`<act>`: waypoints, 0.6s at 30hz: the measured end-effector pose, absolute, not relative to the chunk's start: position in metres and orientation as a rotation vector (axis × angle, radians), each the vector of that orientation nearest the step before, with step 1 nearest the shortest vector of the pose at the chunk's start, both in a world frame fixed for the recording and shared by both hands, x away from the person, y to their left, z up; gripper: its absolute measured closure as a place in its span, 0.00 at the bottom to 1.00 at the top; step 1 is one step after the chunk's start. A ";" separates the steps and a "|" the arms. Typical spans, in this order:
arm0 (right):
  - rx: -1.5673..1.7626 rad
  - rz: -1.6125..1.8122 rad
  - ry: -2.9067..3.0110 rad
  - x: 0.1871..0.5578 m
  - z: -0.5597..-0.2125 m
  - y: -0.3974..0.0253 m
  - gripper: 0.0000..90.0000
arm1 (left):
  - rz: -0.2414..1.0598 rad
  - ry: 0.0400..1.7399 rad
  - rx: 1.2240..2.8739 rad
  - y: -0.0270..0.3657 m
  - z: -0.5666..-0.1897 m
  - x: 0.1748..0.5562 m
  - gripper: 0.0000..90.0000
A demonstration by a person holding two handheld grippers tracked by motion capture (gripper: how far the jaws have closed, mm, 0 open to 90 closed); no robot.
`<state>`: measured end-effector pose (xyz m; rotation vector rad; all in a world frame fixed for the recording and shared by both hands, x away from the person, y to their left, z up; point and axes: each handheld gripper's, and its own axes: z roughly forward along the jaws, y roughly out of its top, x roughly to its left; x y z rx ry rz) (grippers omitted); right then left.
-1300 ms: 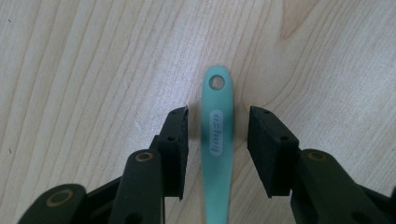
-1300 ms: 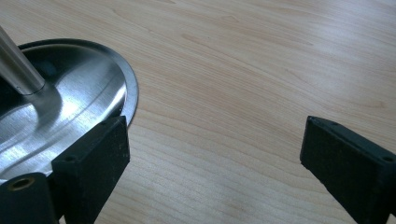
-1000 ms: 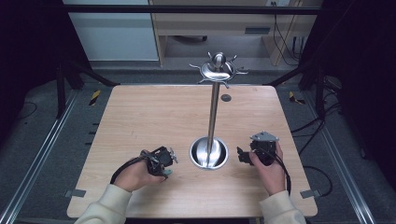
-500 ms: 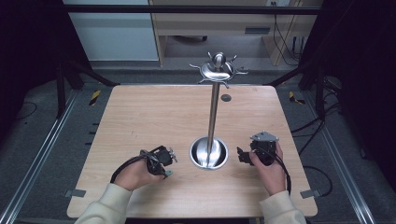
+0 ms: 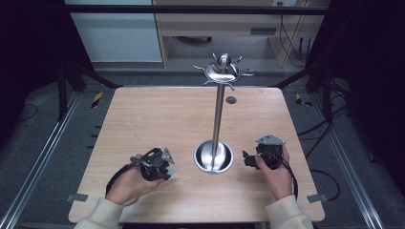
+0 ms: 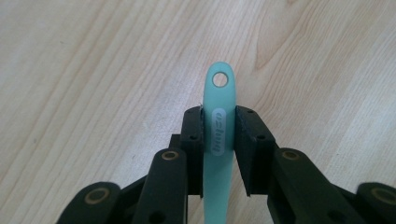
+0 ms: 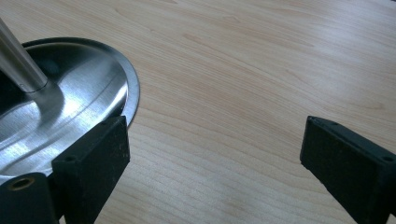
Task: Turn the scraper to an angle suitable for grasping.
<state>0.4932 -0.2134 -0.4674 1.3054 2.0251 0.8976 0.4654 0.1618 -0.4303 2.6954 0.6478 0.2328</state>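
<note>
A steel utensil stand (image 5: 219, 114) rises from a round dish base (image 5: 213, 156) near the table's front middle, with hooks around its top (image 5: 223, 70). My left gripper (image 5: 167, 164) lies left of the base and is shut on a mint-green utensil handle (image 6: 218, 126). The handle's end with its hanging hole (image 6: 220, 80) pokes out past the jaws. My right gripper (image 5: 247, 159) rests right of the base, its jaws wide apart with only bare wood between them. The base's rim (image 7: 130, 88) lies just beside its left jaw.
The wooden table (image 5: 157, 119) has a small dark round hole (image 5: 231, 100) near its back edge. Metal frame rails and cables run along both sides on the floor. A cabinet stands behind the table.
</note>
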 end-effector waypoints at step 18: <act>1.305 0.904 2.018 0.493 -0.467 -0.215 0.10 | 0.350 0.623 2.473 0.172 -0.374 0.446 0.82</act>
